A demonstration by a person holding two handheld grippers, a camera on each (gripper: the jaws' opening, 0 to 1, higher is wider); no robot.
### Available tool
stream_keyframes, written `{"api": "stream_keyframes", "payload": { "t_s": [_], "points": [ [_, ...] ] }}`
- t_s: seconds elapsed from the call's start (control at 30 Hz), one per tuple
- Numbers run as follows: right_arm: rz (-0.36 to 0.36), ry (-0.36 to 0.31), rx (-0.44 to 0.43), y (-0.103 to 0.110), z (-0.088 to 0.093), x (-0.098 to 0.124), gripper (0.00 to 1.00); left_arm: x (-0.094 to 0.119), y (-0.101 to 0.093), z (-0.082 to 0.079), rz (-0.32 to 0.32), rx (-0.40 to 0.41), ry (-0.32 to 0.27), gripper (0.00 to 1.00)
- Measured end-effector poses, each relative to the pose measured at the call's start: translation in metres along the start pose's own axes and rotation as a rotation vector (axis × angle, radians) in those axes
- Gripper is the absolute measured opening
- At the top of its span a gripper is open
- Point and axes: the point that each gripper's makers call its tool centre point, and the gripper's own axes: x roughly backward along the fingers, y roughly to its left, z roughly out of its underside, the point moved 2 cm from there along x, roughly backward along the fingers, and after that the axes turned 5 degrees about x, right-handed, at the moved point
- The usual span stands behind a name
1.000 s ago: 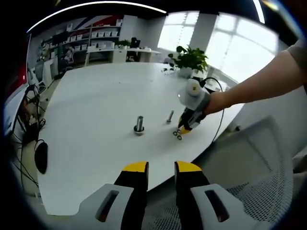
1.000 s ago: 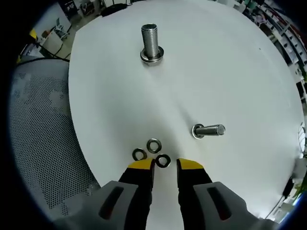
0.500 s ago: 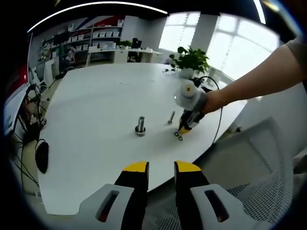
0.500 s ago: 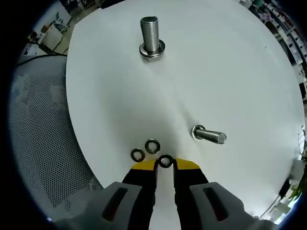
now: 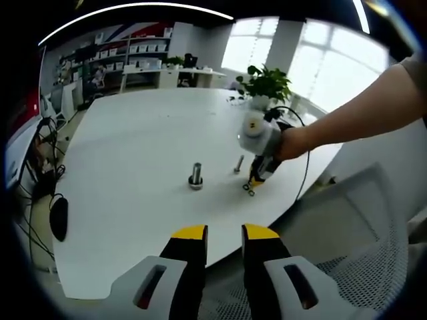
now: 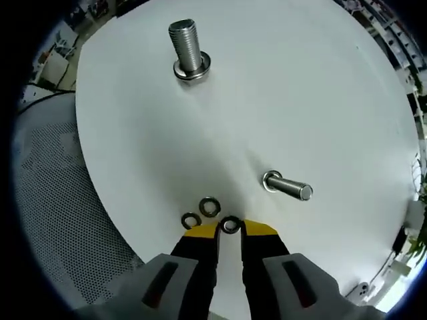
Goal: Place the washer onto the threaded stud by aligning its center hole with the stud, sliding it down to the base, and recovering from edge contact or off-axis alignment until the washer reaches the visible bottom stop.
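Table: big white round-ish table (image 5: 133, 133), and everything below is placed relative to the tall stud on it.

Tall stud: fat threaded stud (image 6: 188, 50) standing upright on its base, roughly mid-table; also seen from the left gripper view (image 5: 195, 176). Can't tell if anything already sits on its base.

Small bolt: thinner bolt (image 6: 287, 187), well off to one side of the tall stud, its washer-like head on the table and the shank leaning over.

Washers: three dark rings in a tight little cluster near the table edge, well apart from the tall stud. Outer washer (image 6: 191, 221) and middle washer (image 6: 210, 207) lie flat, just beside each other.

Task washer: third washer (image 6: 231, 225) sits right between the yellow tips, still down at the table, nowhere near the stud.

Right gripper: right gripper (image 6: 229, 229) has its jaws narrowed in on either side of that third washer, looks like a pinch on it, though the ring seems still resting on the table. From the other camera it's right gripper (image 5: 254, 185), tip down at the rings, with a person's bare arm (image 5: 360, 113) behind it.

Left gripper: left gripper (image 5: 223, 232) hangs off the table's near edge, far from the tall stud, jaws parted with nothing in them.

Extras: potted plant (image 5: 265, 83) on the far side of the table beyond the stud, mesh chair (image 6: 53, 200) by the washers' edge.
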Motion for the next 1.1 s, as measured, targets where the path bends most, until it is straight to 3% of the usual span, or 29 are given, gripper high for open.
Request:
{"api": "stream_keyframes", "payload": {
  "t_s": [0.4,0.57,1.1],
  "points": [
    [-0.006,-0.087,-0.048,-0.004,0.006,0.001,0.13,0.000,0.000,-0.001,0.001,-0.001,-0.003,0.18],
    [-0.004,-0.064,-0.076,-0.008,0.014,0.003,0.13,0.001,0.000,-0.001,0.001,0.001,-0.006,0.18],
    [0.031,-0.182,-0.126,-0.039,-0.007,0.047,0.13,0.001,-0.001,-0.001,0.006,0.000,-0.004,0.18]
  ]
}}
